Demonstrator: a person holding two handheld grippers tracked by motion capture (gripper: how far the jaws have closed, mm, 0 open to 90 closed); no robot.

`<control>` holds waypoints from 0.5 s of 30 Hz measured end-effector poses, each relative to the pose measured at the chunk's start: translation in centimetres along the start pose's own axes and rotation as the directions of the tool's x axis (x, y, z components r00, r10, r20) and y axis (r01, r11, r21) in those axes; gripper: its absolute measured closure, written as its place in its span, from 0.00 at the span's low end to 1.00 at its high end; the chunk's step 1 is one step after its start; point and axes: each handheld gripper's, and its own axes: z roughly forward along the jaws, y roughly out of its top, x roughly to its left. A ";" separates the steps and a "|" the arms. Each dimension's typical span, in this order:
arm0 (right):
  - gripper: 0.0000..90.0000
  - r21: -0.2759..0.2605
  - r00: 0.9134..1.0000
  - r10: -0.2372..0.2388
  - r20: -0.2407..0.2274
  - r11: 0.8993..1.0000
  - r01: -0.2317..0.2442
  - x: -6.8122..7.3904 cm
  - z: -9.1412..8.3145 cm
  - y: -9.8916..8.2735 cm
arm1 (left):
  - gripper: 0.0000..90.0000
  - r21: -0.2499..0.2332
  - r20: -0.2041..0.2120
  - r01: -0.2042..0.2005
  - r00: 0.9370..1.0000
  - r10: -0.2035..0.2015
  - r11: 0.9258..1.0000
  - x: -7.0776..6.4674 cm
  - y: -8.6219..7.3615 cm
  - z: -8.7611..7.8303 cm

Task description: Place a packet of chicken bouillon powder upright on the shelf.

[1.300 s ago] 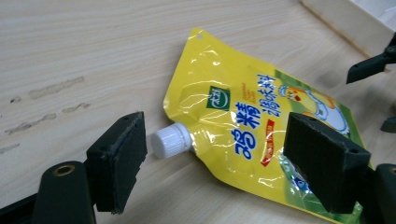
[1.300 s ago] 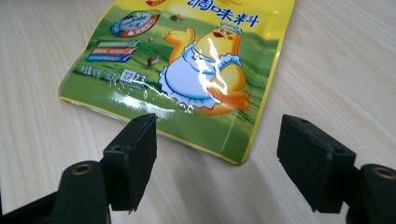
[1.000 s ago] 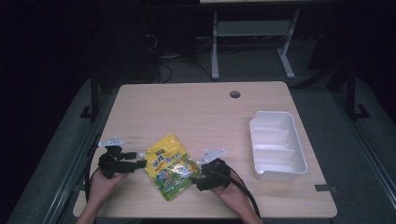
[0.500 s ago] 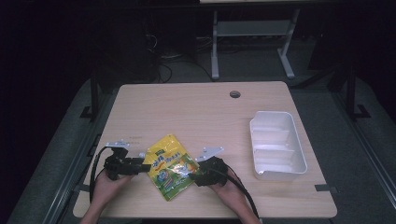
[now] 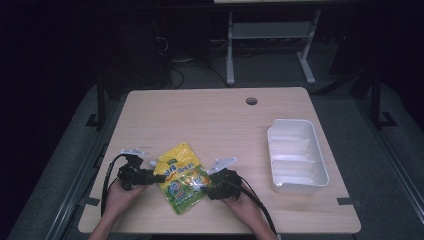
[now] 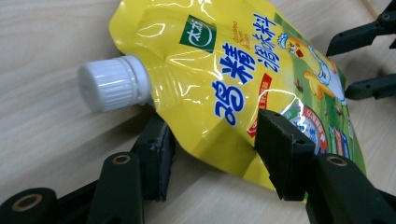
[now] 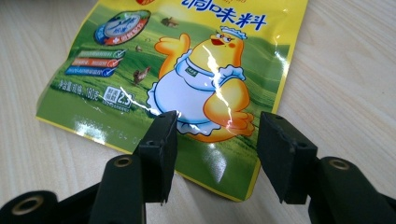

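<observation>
A yellow spouted pouch with a white screw cap lies flat on the wooden table, near its front edge. My left gripper is at the pouch's left side; in the left gripper view my left gripper stands open, jaws straddling the pouch's edge just below the cap. My right gripper is at the pouch's right side. In the right gripper view my right gripper is open over the green bottom corner of the pouch, by the printed chick.
A white plastic tray stands at the table's right side. A round cable hole sits near the far edge. The right gripper's black jaw tips show beyond the pouch in the left gripper view. A metal stand is behind the table.
My left gripper has slid right until its jaws reach the pouch's edge. The right gripper has edged slightly closer to the pouch. The pouch has not moved.
</observation>
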 end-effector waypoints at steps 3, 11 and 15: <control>0.53 0.006 1.000 -0.010 0.007 1.000 0.010 0.1 0.0 0.0 | 0.54 -0.004 0.005 0.012 1.000 -0.012 1.000 0.1 0.2 0.2; 0.53 0.004 1.000 -0.020 0.012 1.000 0.020 0.2 0.1 -0.1 | 0.82 -0.034 0.068 0.019 0.998 -0.017 0.999 0.0 0.2 0.2; 0.53 0.001 1.000 -0.022 0.013 1.000 0.022 0.3 0.0 -0.1 | 0.89 -0.039 0.063 -0.001 0.998 0.003 0.999 -0.3 0.3 0.0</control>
